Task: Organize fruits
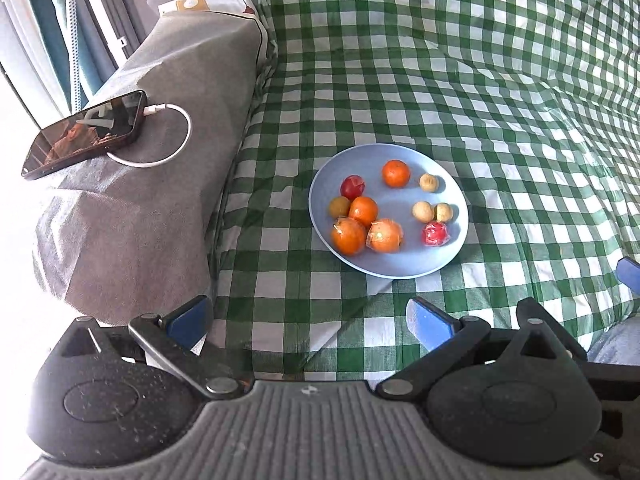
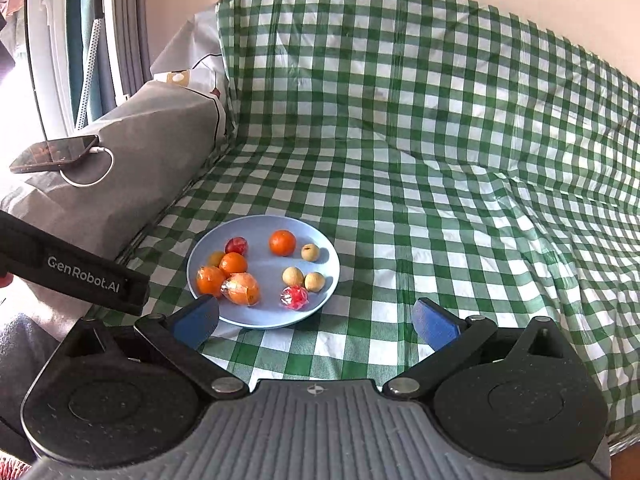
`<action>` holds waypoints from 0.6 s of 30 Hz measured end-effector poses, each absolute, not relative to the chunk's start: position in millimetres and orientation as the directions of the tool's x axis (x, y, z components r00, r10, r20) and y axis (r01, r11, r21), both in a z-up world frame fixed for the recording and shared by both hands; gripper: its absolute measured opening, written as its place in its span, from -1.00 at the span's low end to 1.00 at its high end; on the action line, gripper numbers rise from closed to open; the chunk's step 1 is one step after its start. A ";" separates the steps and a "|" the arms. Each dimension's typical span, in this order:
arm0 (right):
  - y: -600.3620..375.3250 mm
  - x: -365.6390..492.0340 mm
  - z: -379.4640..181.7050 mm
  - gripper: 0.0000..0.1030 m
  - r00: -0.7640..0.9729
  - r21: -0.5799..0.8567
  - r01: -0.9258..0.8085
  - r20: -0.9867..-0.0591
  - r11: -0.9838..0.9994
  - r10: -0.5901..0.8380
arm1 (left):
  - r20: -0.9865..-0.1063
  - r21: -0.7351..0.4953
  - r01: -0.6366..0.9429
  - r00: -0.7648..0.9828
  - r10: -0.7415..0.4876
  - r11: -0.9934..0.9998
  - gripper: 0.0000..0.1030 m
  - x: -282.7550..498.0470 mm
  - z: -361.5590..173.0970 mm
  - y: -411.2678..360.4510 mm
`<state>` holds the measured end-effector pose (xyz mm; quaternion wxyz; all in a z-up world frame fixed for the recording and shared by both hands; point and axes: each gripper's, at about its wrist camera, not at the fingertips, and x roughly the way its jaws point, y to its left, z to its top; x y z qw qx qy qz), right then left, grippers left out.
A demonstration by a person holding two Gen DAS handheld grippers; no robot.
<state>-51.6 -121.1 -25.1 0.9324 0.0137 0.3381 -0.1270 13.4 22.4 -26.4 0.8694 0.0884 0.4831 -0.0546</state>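
Fruit sits on 1 blue plate on the checked cloth: 4 oranges, 2 red fruits, 3 pale round ones and 1 small yellow-orange one. Both the left claw and right claw stand apart, empty, short of the plate. 1 phone lies on the grey armrest.

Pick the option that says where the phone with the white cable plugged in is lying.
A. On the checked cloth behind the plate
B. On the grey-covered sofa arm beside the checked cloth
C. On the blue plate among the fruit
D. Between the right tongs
B: the phone, its white cable looped beside it, rests on the grey-covered sofa arm, apart from the blue plate.
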 end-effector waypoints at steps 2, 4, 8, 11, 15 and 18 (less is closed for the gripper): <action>-120.9 -52.6 -24.6 0.99 0.739 -0.059 0.246 -0.634 0.967 -0.227 | -0.849 0.102 0.180 0.529 -0.008 0.978 0.99 11.9 -25.7 22.3; -121.4 -52.1 -25.1 0.98 0.740 -0.061 0.244 -0.633 0.968 -0.227 | -0.848 0.105 0.178 0.531 -0.005 0.978 0.99 11.0 -24.6 22.8; -119.2 -53.4 -22.7 0.99 0.742 -0.062 0.245 -0.630 0.967 -0.229 | -0.848 0.104 0.179 0.530 -0.006 0.978 0.99 10.9 -24.5 23.3; -118.5 -53.6 -22.0 0.99 0.741 -0.062 0.246 -0.631 0.967 -0.230 | -0.849 0.105 0.180 0.528 -0.006 0.978 0.99 10.6 -24.7 22.9; -117.4 -55.5 -19.7 0.98 0.742 -0.063 0.246 -0.630 0.967 -0.230 | -0.850 0.107 0.180 0.526 -0.004 0.978 0.99 10.2 -25.0 22.7; -117.8 -55.3 -20.4 0.99 0.741 -0.062 0.246 -0.631 0.967 -0.229 | -0.849 0.109 0.183 0.529 -0.004 0.977 0.99 9.5 -24.8 22.0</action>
